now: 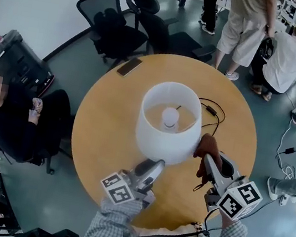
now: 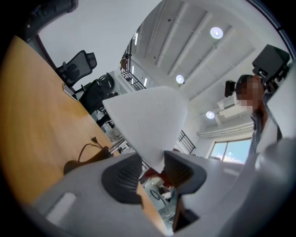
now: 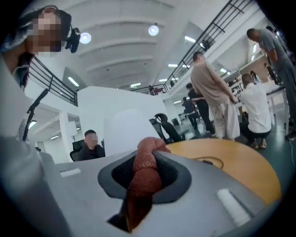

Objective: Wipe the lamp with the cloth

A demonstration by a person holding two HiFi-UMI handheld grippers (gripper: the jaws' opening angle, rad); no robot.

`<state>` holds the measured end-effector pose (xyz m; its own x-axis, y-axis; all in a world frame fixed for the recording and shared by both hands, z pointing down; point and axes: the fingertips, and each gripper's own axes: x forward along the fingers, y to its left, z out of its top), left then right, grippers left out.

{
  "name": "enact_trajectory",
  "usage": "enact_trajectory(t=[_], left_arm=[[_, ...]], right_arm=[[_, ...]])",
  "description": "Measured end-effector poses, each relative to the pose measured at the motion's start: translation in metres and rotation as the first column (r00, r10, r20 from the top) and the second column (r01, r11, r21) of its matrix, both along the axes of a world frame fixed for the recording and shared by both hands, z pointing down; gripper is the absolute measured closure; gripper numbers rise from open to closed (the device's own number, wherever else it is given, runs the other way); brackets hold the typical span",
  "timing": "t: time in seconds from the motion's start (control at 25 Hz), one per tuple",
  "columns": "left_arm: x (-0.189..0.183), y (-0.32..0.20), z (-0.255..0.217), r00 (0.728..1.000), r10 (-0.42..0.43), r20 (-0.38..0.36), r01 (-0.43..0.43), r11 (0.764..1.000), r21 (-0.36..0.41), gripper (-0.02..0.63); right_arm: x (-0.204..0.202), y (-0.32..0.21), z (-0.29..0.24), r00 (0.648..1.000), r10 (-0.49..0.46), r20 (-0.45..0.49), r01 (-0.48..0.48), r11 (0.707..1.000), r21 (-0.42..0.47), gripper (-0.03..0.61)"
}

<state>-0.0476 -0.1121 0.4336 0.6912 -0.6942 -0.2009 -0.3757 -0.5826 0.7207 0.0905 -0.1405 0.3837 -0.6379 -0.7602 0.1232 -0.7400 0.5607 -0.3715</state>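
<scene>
A table lamp with a white shade [image 1: 151,135] and a lit bulb [image 1: 169,116] stands mid-table. My left gripper [image 1: 155,164] reaches up to the shade's near lower rim. In the left gripper view, the shade [image 2: 148,120] narrows down between the two pads, and the left gripper [image 2: 155,169] is shut on that rim. A reddish-brown cloth [image 1: 209,145] is bunched by the shade's right side, with my right gripper [image 1: 205,156] shut on it. In the right gripper view, the cloth [image 3: 145,171] fills the gap of the right gripper [image 3: 147,155], and the shade [image 3: 122,132] stands just beyond it.
The round wooden table [image 1: 106,131] carries the lamp's black cord [image 1: 214,113] at the back right and a dark phone [image 1: 129,66] at the far left edge. Office chairs [image 1: 110,24] stand behind. A person [image 1: 12,120] sits at the left; others [image 1: 248,25] are at the back right.
</scene>
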Motion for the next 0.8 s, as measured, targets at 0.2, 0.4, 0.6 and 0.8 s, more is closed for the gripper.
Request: enact_trajectory(t=[0.2, 0.4, 0.6, 0.8], left_arm=[[0.0, 0.001, -0.002, 1.0, 0.0, 0.001, 0.0, 1.0, 0.0, 0.465], [0.001, 0.001, -0.002, 1.0, -0.003, -0.002, 0.003, 1.0, 0.001, 0.466], [0.002, 0.0, -0.003, 1.0, -0.003, 0.004, 0.003, 1.0, 0.008, 0.468], [0.002, -0.001, -0.005, 1.0, -0.003, 0.006, 0.003, 1.0, 0.011, 0.468]], right_arm=[[-0.034, -0.013, -0.09, 0.996, -0.069, -0.06, 0.083, 0.963, 0.256, 0.512], [-0.077, 0.013, -0.096, 0.971, -0.16, -0.175, 0.207, 0.931, 0.301, 0.514], [-0.13, 0.042, -0.09, 0.933, -0.275, -0.234, 0.335, 0.902, 0.273, 0.514], [-0.183, 0.044, -0.091, 0.896, -0.338, -0.287, 0.409, 0.88, 0.241, 0.514]])
